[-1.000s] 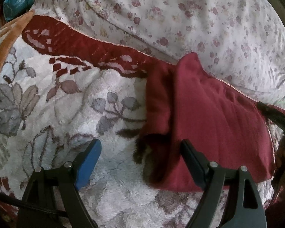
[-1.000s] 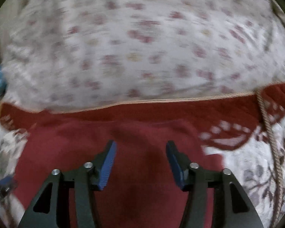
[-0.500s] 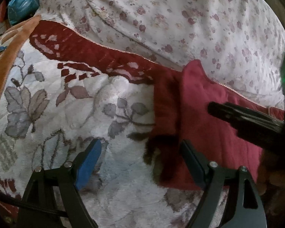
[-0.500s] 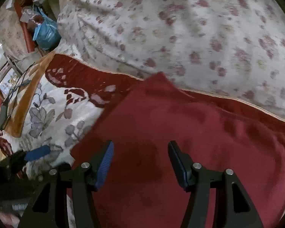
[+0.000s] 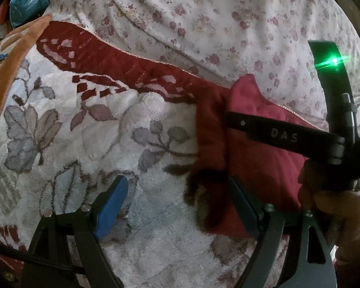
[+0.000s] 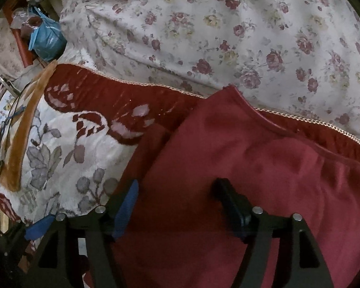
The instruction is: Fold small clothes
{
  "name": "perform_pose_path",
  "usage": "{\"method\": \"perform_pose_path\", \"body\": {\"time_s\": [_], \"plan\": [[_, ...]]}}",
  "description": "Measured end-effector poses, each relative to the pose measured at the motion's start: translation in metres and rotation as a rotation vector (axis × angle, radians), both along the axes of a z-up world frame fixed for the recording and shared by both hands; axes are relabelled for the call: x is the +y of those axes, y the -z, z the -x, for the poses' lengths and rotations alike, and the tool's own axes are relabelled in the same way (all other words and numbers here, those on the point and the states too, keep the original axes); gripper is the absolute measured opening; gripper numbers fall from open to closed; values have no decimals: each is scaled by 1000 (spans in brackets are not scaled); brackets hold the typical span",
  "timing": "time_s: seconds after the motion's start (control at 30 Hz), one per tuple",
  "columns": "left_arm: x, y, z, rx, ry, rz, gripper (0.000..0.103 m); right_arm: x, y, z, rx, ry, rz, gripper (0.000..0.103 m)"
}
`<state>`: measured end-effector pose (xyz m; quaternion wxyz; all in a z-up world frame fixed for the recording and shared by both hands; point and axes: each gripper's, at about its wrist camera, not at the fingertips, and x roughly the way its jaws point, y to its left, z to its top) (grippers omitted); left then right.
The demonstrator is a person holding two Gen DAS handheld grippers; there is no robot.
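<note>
Plush white blanket (image 5: 88,144) with grey leaves carries the red garment (image 6: 240,168), beside a flowered sheet (image 6: 228,28). Left gripper (image 5: 177,204) and right gripper (image 6: 177,201) gape wide, empty, over the garment.

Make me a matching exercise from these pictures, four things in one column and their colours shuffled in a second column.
Things:
1. folded garment
2. plastic bag
3. blanket's side border
4. light on the right tongs

Colours:
A. green
B. orange-brown
C. dark red
D. blue

Pairs: 1-C, 2-D, 3-B, 4-A
</note>
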<state>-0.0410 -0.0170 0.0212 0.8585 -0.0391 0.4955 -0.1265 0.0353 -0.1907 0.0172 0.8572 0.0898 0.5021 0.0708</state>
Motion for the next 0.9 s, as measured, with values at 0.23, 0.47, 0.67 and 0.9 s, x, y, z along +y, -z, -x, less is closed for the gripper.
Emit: {"method": "perform_pose_path", "body": {"time_s": [0.23, 0.47, 0.67, 0.9], "plan": [[0, 0, 0, -1, 1, -3, 84, -10, -6, 10, 7, -4, -55, 79], [-1, 1, -1, 1, -4, -3, 84, -21, -12, 27, -5, -8, -49, 79], [0, 2, -3, 12, -7, 10, 84, -25, -10, 21, 22, 9, -76, 81], [-1, 2, -4, 16, -2, 6, 84, -10, -9, 2, 45, 4, -92, 86]]}}
